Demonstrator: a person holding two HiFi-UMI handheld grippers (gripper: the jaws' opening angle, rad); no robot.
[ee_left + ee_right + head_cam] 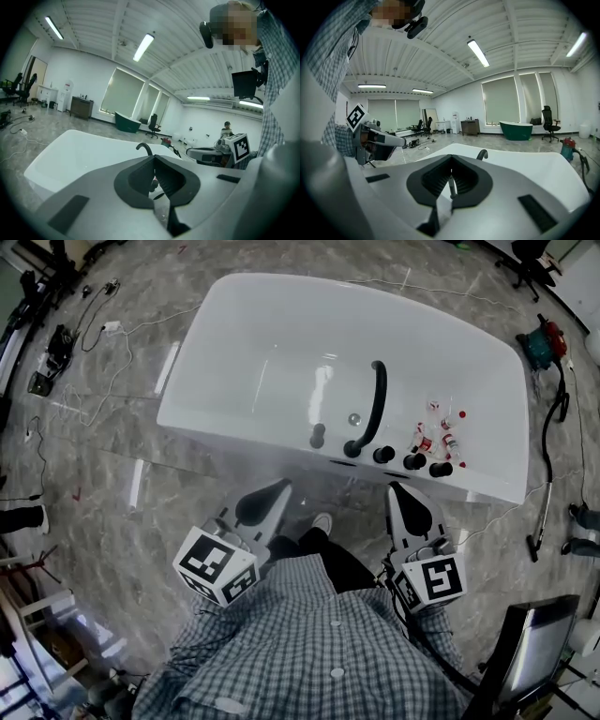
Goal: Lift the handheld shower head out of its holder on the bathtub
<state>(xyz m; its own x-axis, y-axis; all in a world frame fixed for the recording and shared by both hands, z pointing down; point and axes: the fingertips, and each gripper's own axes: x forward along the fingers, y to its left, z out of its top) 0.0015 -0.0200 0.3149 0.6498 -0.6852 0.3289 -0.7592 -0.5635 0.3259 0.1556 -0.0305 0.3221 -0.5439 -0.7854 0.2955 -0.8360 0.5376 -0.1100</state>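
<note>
While the person holds both tools close before the checked shirt (309,643), the left gripper (279,488) and the right gripper (398,491) have their jaws clenched, with nothing between them. The white bathtub (244,352) lies ahead of both. On its near rim stands a row of black fittings (384,455). The handheld shower head (442,468) seems to be the last one, ahead of the right jaws and well apart.
</note>
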